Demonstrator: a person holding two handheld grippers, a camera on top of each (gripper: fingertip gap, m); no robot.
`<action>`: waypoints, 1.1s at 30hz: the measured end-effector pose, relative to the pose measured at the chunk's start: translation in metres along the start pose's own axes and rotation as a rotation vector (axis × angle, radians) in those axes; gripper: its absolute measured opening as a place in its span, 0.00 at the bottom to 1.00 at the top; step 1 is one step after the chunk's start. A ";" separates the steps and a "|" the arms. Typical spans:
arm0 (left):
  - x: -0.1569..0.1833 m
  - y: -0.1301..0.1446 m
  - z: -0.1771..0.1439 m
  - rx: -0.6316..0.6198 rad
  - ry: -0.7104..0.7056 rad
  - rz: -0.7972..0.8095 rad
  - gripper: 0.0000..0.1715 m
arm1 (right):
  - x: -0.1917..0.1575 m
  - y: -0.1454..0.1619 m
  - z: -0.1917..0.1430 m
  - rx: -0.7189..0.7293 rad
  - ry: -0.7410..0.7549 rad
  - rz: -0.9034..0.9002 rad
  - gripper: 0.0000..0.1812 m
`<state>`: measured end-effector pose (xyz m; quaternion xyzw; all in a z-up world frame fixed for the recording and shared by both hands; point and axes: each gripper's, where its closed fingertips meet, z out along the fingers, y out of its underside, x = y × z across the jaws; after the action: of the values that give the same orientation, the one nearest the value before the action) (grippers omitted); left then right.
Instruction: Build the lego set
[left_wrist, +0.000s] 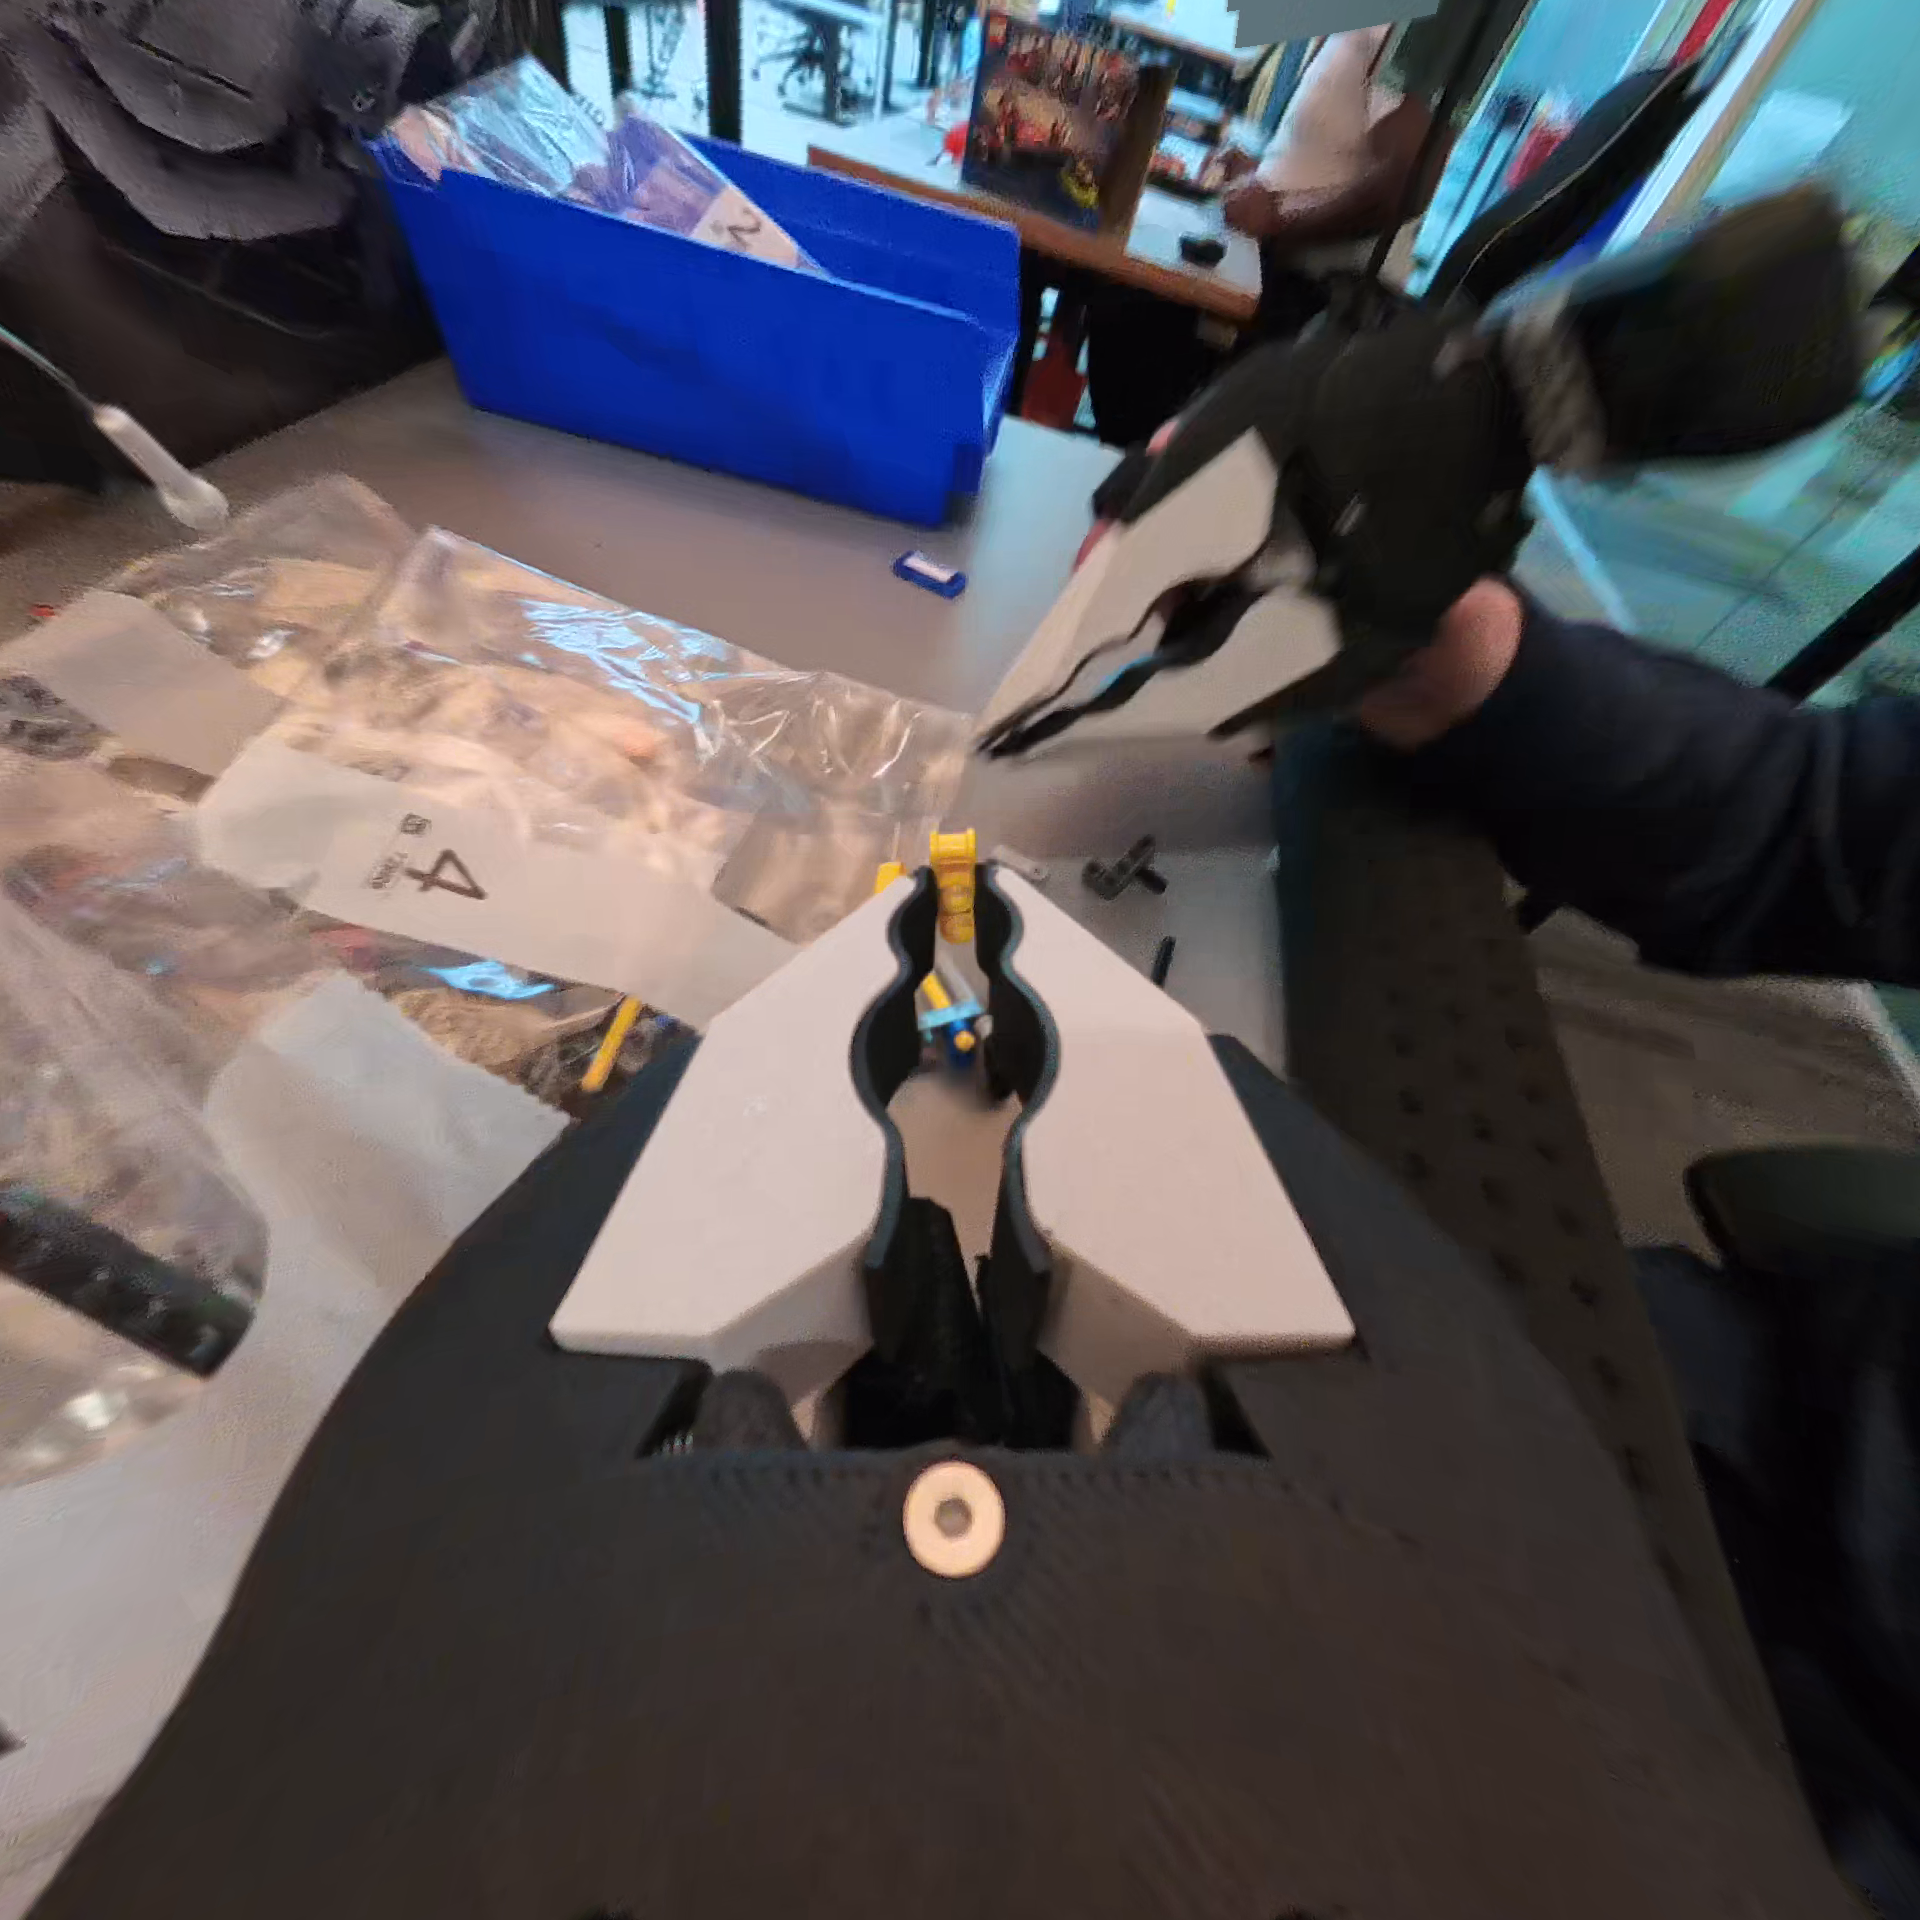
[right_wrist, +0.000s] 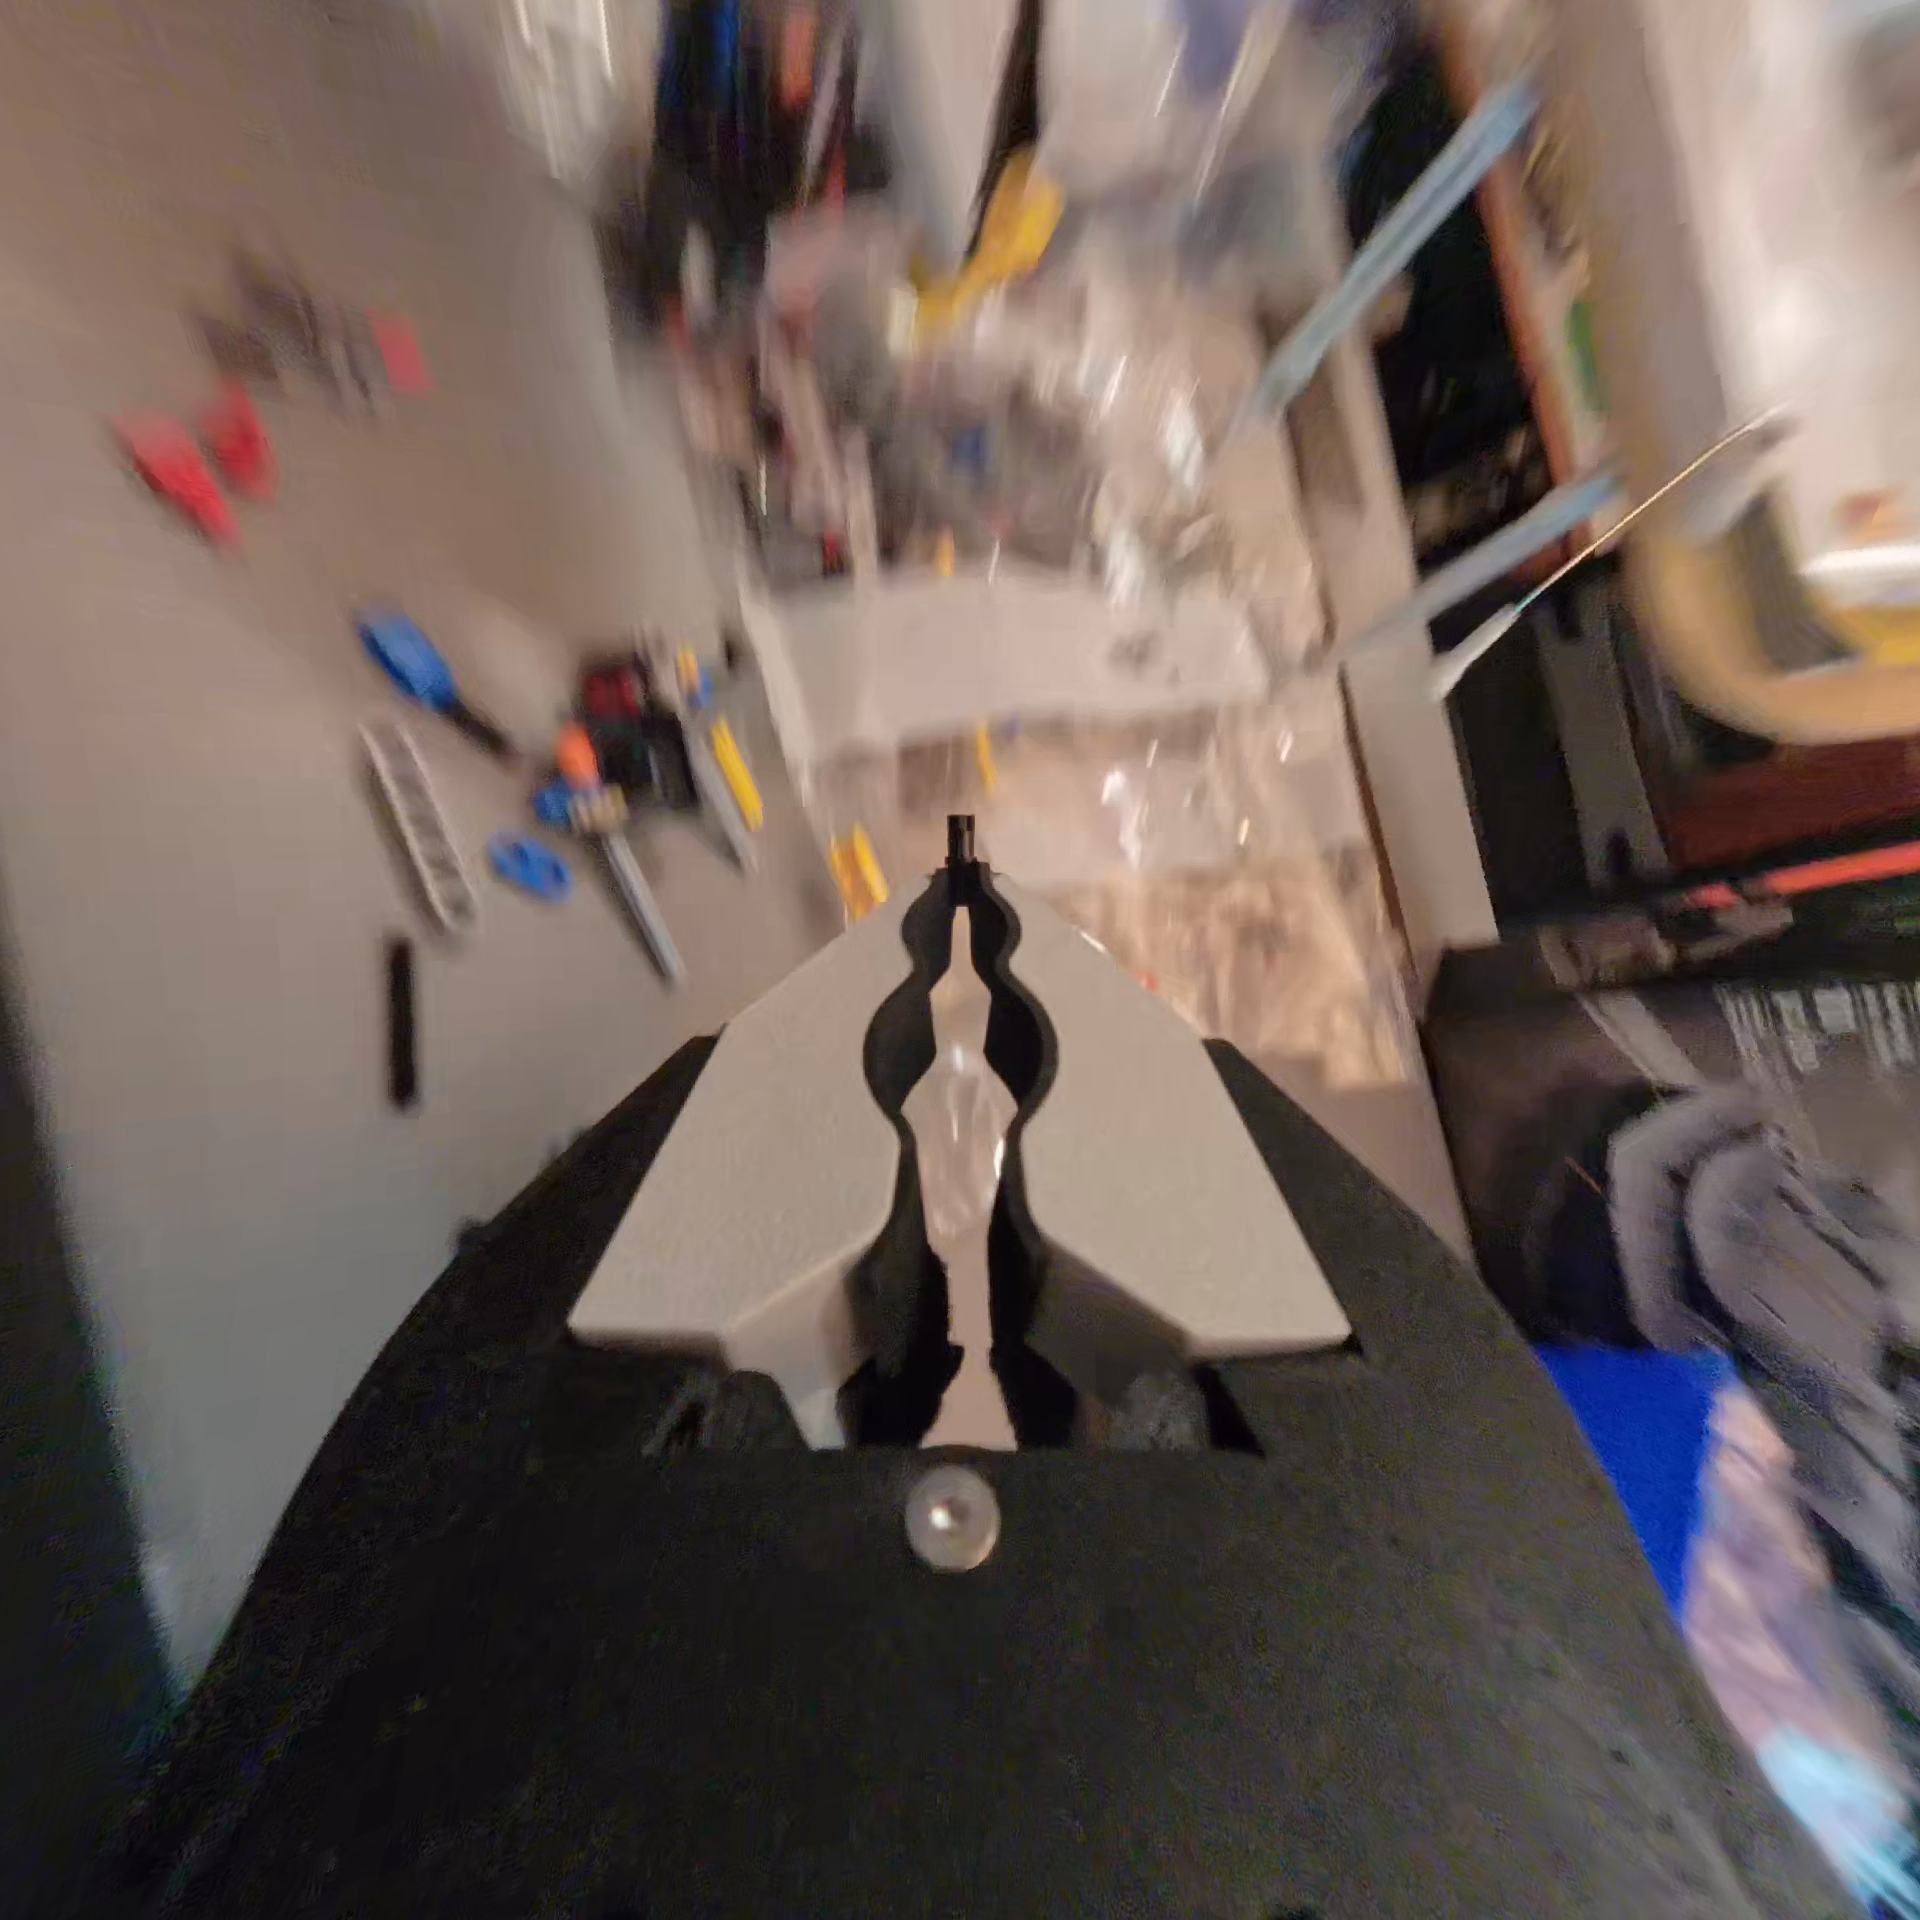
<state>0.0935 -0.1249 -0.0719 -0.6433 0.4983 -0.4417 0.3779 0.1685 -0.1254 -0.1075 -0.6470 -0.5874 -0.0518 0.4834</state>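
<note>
Your left gripper (left_wrist: 954, 883) is pinching a yellow lego piece (left_wrist: 954, 878) at its fingertips | your right gripper (right_wrist: 961, 883) is pinching a small black pin (right_wrist: 961, 842) at its tips

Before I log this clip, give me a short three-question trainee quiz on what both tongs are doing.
1. True or false: the left tongs are shut on a yellow piece.
2. What do the right tongs hold at their tips?
A. a small black pin
B. a red brick
C. nothing
3. What colour is the bin behind the plastic bags?

Key: 1 true; 2 A; 3 blue.
</note>
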 end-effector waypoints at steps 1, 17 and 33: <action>0.005 0.004 0.004 -0.032 0.008 0.031 0.04 | 0.004 -0.017 -0.007 0.085 -0.008 0.045 0.00; 0.006 0.054 0.028 -0.272 0.044 0.007 0.04 | -0.041 0.002 0.015 0.033 -0.301 0.135 0.07; -0.004 0.086 0.038 -0.463 -0.065 0.122 0.28 | -0.062 -0.003 0.028 -0.003 -0.370 0.089 0.09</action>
<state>0.1026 -0.1383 -0.1643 -0.6954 0.6117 -0.2711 0.2622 0.1332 -0.1503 -0.1600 -0.6718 -0.6369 0.0887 0.3678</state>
